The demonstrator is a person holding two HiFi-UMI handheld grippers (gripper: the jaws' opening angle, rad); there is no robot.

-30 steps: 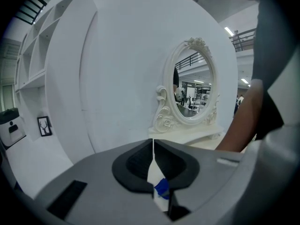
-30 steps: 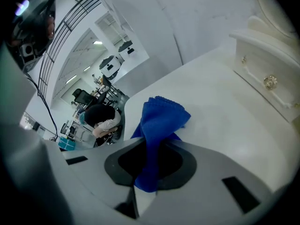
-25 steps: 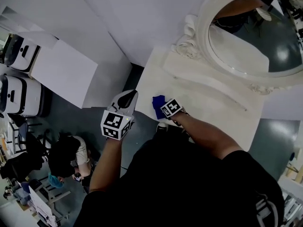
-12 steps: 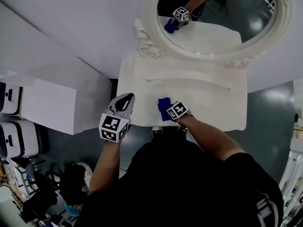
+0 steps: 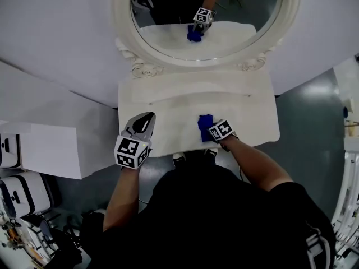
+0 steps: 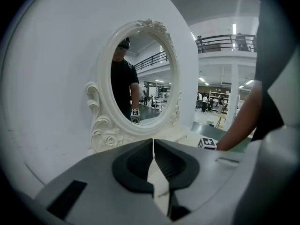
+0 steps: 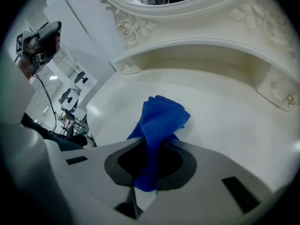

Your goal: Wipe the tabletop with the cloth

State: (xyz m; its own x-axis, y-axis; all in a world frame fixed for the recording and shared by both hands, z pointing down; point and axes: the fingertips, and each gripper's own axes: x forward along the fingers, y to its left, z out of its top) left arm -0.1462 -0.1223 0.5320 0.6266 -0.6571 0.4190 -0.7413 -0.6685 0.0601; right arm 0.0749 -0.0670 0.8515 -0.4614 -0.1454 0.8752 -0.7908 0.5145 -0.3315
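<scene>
A blue cloth (image 5: pixel 205 125) (image 7: pixel 161 121) rests on the white tabletop (image 5: pixel 179 108) near its front edge, right of centre. My right gripper (image 5: pixel 212 129) (image 7: pixel 151 156) is shut on the cloth, which bunches up between the jaws and spreads onto the table ahead. My left gripper (image 5: pixel 145 121) (image 6: pixel 153 146) hovers over the table's front left part, jaws closed together with nothing between them.
An oval mirror (image 5: pixel 205 15) in an ornate white frame (image 6: pixel 101 130) stands at the back of the table on a raised shelf (image 7: pixel 201 48). A white wall (image 5: pixel 56 38) lies behind. White cabinets (image 5: pixel 39 150) stand left of the table.
The head view has swung so the table and mirror sit centred. My right gripper with the cloth has shifted rightward along the front of the tabletop. The left gripper stays at the left front.
</scene>
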